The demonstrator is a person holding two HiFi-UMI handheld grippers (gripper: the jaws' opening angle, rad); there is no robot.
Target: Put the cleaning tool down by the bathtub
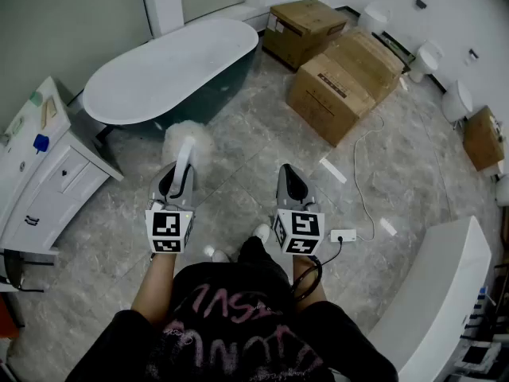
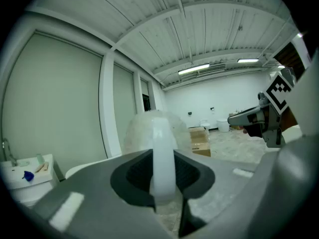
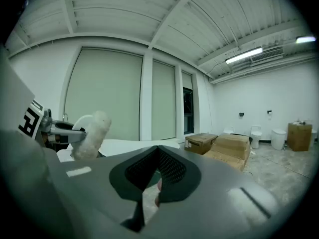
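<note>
holding: left tool [image 1: 180, 181] is pinching the white handle of the duster [image 1: 189, 137], jaws pressed onto it from both sides. The fluffy head sticks out past the tips.

other hand: right tool [image 1: 290, 178] is pretty much pressed together with nothing in it, hanging level with the left one, a gap between them.

where the duster is: up in the air, not down yet. The head is out in front of the left tool, over bare floor [image 1: 238, 165], near the dark side of the tub [image 1: 171, 66] but not touching it as far as I can tell.

tub: straight ahead of the left tool and a bit to its left.

step: my guess is carrying it in, the set-down hasn't started.

what's next: lower the left tool toward the floor beside the tub, then let the jaws spread.

could go wrong #1: letting go from this height. The duster would drop and bounce or roll away from the tub.

could go wrong #2: that handle looks smooth and thin, so if the tool tilts on the way down it could swivel or slide in the pinch.

could go wrong #3: reaching too far ahead and shoving the head into the tub wall, which would lever the handle.

clutter: cabinet [image 1: 48, 173] off to the left of the left tool, boxes [image 1: 342, 70] and a cable [image 1: 359, 177] to the right of the right tool. Neither is in the way, I think.
</note>
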